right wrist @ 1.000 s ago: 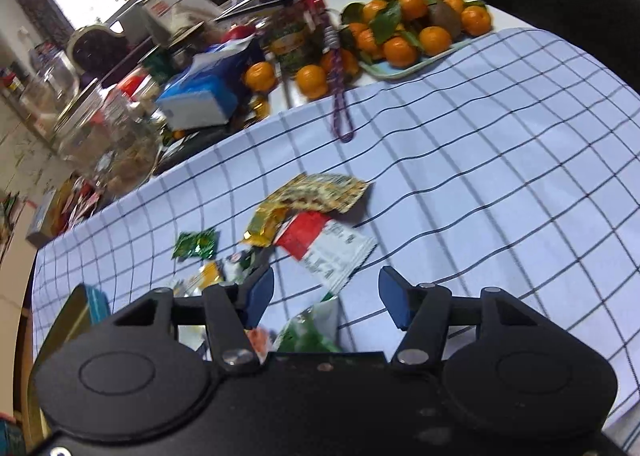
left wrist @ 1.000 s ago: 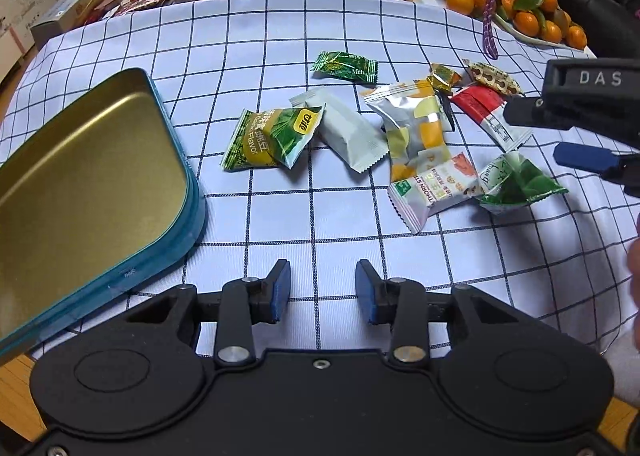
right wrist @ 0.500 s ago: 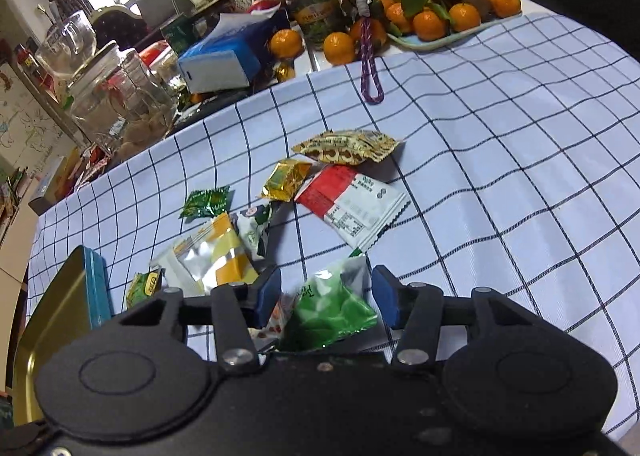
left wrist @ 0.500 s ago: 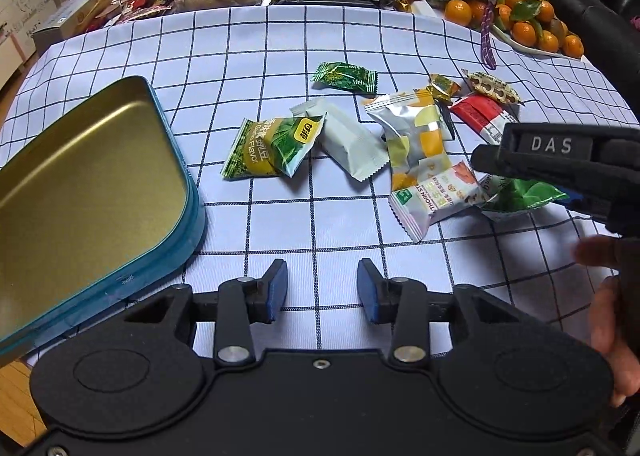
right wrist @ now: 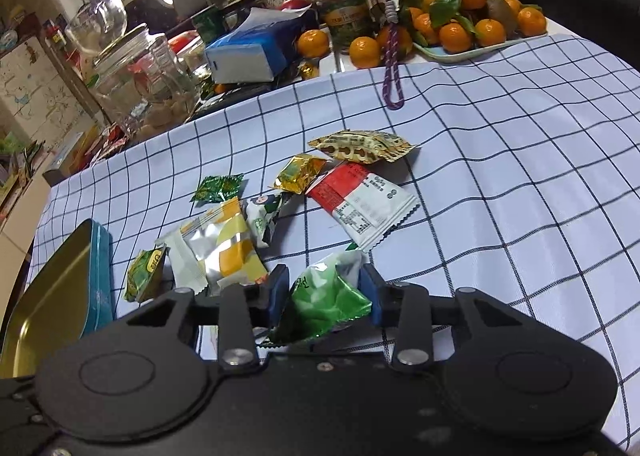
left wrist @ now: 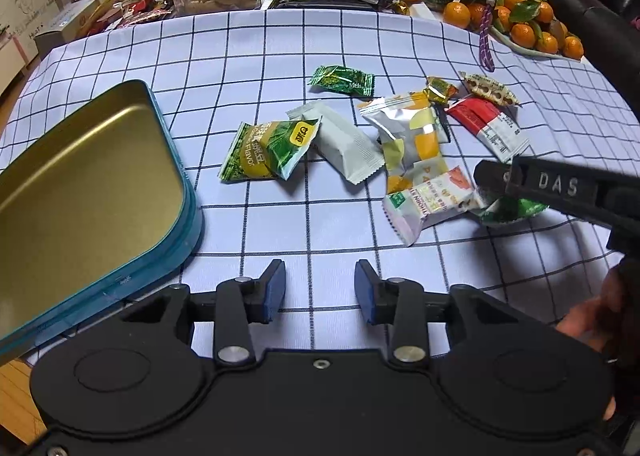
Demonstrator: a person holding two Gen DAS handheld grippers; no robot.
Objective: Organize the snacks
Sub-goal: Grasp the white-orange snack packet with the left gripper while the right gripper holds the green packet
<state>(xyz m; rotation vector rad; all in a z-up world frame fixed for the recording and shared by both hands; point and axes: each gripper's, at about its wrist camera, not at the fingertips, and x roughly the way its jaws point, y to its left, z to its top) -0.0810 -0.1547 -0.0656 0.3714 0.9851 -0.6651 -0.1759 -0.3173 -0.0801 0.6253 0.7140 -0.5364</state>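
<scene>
Snack packets [left wrist: 400, 144] lie scattered mid-frame on the checked tablecloth [left wrist: 248, 52] in the left wrist view, the left gripper [left wrist: 320, 292] closing on nothing beside the open tin [left wrist: 80, 192] at left, while lower centre in the right wrist view the right gripper [right wrist: 324, 292] is closing on a green snack packet [right wrist: 326, 302], pads touching its crumpled sides.

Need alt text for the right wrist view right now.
The right gripper is closing its jaws around a green snack packet on the checked tablecloth. More wrapped snacks lie beyond, and an open gold-lined tin sits left.
</scene>
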